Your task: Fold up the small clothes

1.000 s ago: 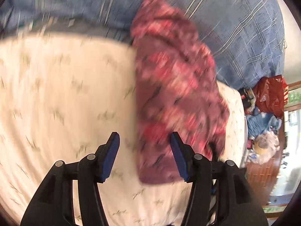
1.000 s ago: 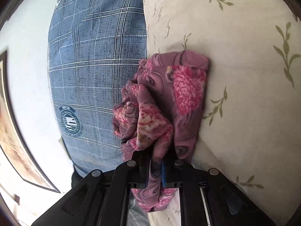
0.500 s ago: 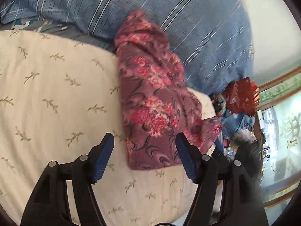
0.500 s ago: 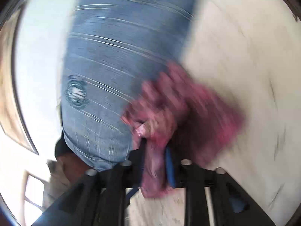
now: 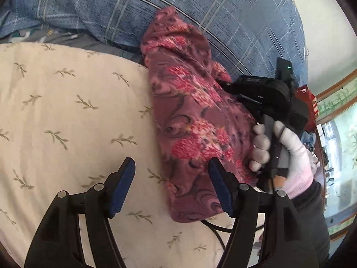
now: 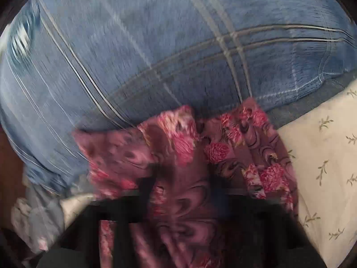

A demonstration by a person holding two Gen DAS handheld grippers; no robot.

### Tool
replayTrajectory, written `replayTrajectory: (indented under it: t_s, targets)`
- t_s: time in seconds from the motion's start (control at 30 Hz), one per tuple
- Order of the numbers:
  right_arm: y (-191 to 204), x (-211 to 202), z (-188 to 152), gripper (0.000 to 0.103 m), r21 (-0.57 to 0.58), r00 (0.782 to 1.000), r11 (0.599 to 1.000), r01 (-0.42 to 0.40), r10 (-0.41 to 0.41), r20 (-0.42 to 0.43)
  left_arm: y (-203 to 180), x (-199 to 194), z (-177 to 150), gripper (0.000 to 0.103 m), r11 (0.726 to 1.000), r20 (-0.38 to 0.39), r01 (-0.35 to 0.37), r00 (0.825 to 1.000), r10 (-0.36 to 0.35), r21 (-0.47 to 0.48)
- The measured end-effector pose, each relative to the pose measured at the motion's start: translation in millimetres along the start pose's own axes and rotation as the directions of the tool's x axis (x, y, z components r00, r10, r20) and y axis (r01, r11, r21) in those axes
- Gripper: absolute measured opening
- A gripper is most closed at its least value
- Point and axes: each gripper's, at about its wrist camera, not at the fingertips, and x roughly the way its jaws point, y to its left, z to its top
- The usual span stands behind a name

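A small maroon garment with pink flowers [image 5: 191, 120] lies folded lengthwise on the cream leaf-print sheet [image 5: 67, 116], its far end against a blue plaid pillow [image 5: 200, 6]. My left gripper [image 5: 171, 185] is open and empty, just short of the garment's near end. The right gripper's body, held by a white-gloved hand [image 5: 281, 149], sits at the garment's right edge. In the blurred right wrist view the garment [image 6: 185, 163] fills the space between the right gripper's fingers [image 6: 147, 185], which stand apart [image 6: 185, 189].
The blue plaid pillow [image 6: 156, 51] fills the far side. Grey bedding [image 5: 67, 38] lies at the pillow's base. The bed's right edge drops to a wood floor with a red bag [image 5: 305, 102] and clutter. A black cable [image 5: 214, 230] trails over the sheet.
The right gripper swung round to face the pillow and its jaws, shut on the garment before, now stand apart. The left gripper stayed open and drew slightly nearer the garment.
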Motion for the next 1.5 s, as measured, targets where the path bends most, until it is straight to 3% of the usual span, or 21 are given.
replayTrajectory:
  t_s: [0.07, 0.17, 0.23, 0.3, 0.33, 0.47, 0.5, 0.57, 0.67, 0.73, 0.83, 0.87, 0.97, 1.07, 1.1, 1.2, 1.23, 1.3, 1.4, 1.47, 1.5]
  targets:
    - [6, -16, 0, 0.005, -0.02, 0.995, 0.997, -0.068, 0.069, 0.073, 5, -3, 3, 0.067, 1.0, 0.016, 0.003, 1.0, -0.002, -0.025]
    - [-1, -53, 6, 0.005, -0.043, 0.96, 0.989, -0.141, 0.147, 0.238, 11, 1, 7, 0.07, 0.998, 0.027, -0.017, 0.999, 0.018, -0.063]
    - [-29, -46, 14, 0.005, 0.061, 0.973, 0.995, -0.081, 0.066, 0.22, 10, 7, 5, 0.073, 0.997, 0.019, -0.033, 0.999, 0.034, -0.063]
    - [-54, -17, 12, 0.005, 0.125, 0.993, 0.989, 0.078, -0.088, 0.078, -1, 10, 2, 0.073, 0.996, 0.036, -0.085, 0.996, 0.085, -0.012]
    - [-60, -11, 8, 0.005, 0.137, 0.995, 0.987, 0.086, -0.093, 0.043, -5, 12, 0, 0.074, 0.994, 0.043, -0.107, 0.993, 0.106, 0.012]
    - [-74, -45, -9, 0.013, 0.203, 0.982, 0.973, -0.111, 0.076, 0.173, -11, 15, -2, 0.074, 0.994, 0.043, -0.109, 0.993, 0.107, 0.03]
    - [-77, -53, -12, 0.014, 0.214, 0.978, 0.966, -0.147, 0.109, 0.18, -11, 13, -3, 0.074, 0.996, 0.036, -0.089, 0.995, 0.088, 0.024]
    - [-83, -66, -23, 0.029, 0.217, 0.973, 0.959, -0.182, 0.143, 0.183, -12, 16, -3, 0.074, 0.998, 0.024, -0.068, 0.997, 0.068, 0.014]
    - [-89, -77, -49, 0.038, 0.175, 0.973, 0.963, -0.206, 0.182, 0.141, -13, 15, -9, 0.074, 0.998, 0.022, -0.06, 0.998, 0.059, 0.023]
    - [-87, -67, -61, 0.037, 0.153, 0.975, 0.963, -0.221, 0.213, 0.066, -21, 18, -11, 0.068, 0.999, 0.002, -0.025, 1.0, 0.025, 0.043]
    - [-55, -70, -75, 0.011, -0.052, 0.992, 0.991, -0.123, 0.124, 0.033, -31, 19, -15, 0.05, 0.997, -0.031, 0.023, 0.999, -0.021, 0.068]
    - [-44, -84, -77, 0.01, -0.11, 0.987, 0.986, -0.122, 0.133, 0.091, -33, 18, -17, 0.05, 0.997, -0.025, 0.009, 1.0, -0.007, 0.081]
    - [-47, -99, -68, 0.009, -0.074, 0.97, 0.986, -0.147, 0.158, 0.183, -35, 23, -19, 0.052, 0.996, -0.027, -0.023, 0.999, 0.025, 0.091]
    - [-53, -66, -67, 0.01, -0.067, 0.997, 0.997, 0.042, -0.037, 0.067, -36, 28, -22, 0.052, 0.994, -0.041, -0.037, 0.998, 0.041, 0.099]
    - [-55, -72, -72, 0.01, -0.063, 0.996, 0.998, 0.018, -0.012, 0.083, -37, 27, -22, 0.052, 0.993, -0.043, -0.04, 0.998, 0.045, 0.111]
    - [-70, -102, -86, 0.028, 0.066, 0.974, 0.984, -0.165, 0.152, 0.165, -35, 23, -19, 0.052, 0.996, -0.052, -0.013, 0.998, 0.018, 0.088]
    - [-75, -106, -93, 0.042, 0.098, 0.969, 0.975, -0.198, 0.18, 0.167, -32, 24, -19, 0.052, 0.997, -0.06, -0.004, 0.998, 0.008, 0.074]
    - [-85, -114, -104, 0.049, 0.14, 0.97, 0.97, -0.199, 0.174, 0.168, -29, 26, -19, 0.052, 0.998, -0.071, 0.007, 0.997, -0.003, 0.056]
    - [-92, -100, -126, 0.045, 0.129, 0.99, 0.982, -0.139, 0.135, 0.041, -32, 25, -22, 0.052, 0.998, -0.069, 0.007, 0.998, -0.003, 0.06]
    - [-87, -102, -138, 0.007, 0.059, 0.995, 0.994, -0.094, 0.093, 0.031, -34, 21, -23, 0.052, 0.998, -0.065, 0.016, 0.998, -0.012, 0.066]
    - [-81, -108, -137, 0.007, 0.025, 0.992, 0.993, -0.116, 0.114, 0.044, -35, 19, -24, 0.052, 0.997, -0.06, 0.021, 0.998, -0.016, 0.07]
